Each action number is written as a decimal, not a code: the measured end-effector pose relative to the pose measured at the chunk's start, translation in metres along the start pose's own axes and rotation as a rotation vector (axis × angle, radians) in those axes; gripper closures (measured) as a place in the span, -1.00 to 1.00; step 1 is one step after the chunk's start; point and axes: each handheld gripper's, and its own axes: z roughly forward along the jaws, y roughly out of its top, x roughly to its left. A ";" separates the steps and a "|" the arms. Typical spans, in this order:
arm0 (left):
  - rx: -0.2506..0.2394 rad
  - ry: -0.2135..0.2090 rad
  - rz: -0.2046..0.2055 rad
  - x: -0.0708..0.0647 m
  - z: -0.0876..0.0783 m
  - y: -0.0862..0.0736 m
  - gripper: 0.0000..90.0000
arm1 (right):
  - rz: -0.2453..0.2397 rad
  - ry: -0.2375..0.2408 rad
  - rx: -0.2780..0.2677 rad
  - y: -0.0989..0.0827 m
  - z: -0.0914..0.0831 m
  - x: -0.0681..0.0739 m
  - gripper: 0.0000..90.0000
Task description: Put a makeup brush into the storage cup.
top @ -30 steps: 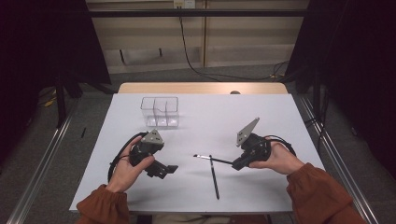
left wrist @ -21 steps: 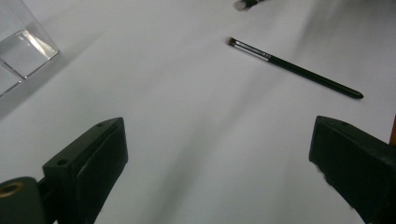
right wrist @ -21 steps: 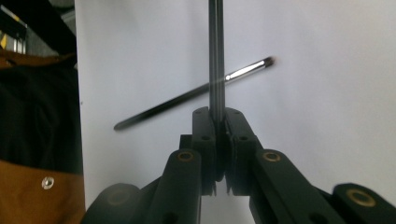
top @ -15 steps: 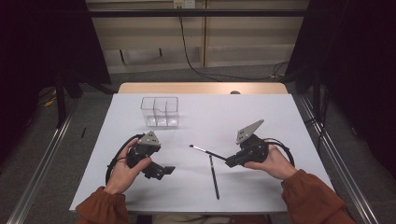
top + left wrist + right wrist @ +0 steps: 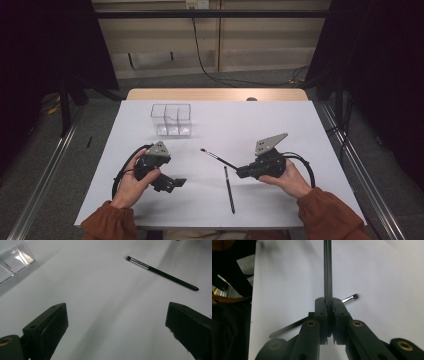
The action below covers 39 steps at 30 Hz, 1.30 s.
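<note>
Right hand-held gripper clamps a thin brush; left hand-held gripper gapes empty; clear organizer empty.

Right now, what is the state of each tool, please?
Left tool: open, holding nothing.
Right tool: closed on a thin black brush, lifted off the table.

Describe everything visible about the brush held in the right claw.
The held brush is thin, with a black handle, a short silver ferrule and a small dark bristle tip. The right claw is shut on its handle end, and the tip points up-left toward the clear organizer. It looks raised off the white table, apart from the second brush lying flat.
</note>
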 end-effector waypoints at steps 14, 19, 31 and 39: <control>-0.008 0.010 -0.008 0.000 0.001 -0.006 -0.90 | 0.007 -0.002 -0.136 -0.005 0.006 0.002 0.88; -0.028 0.024 -0.008 -0.002 0.001 -0.007 -0.91 | -0.003 -0.011 -0.190 -0.004 0.003 0.004 0.88; -0.153 0.034 -0.010 -0.011 -0.005 -0.004 -0.91 | -0.026 -0.012 -0.248 -0.002 0.001 0.009 0.88; -0.231 0.034 0.005 -0.023 -0.004 0.004 -0.92 | -0.041 -0.002 -0.281 0.000 -0.001 0.012 0.88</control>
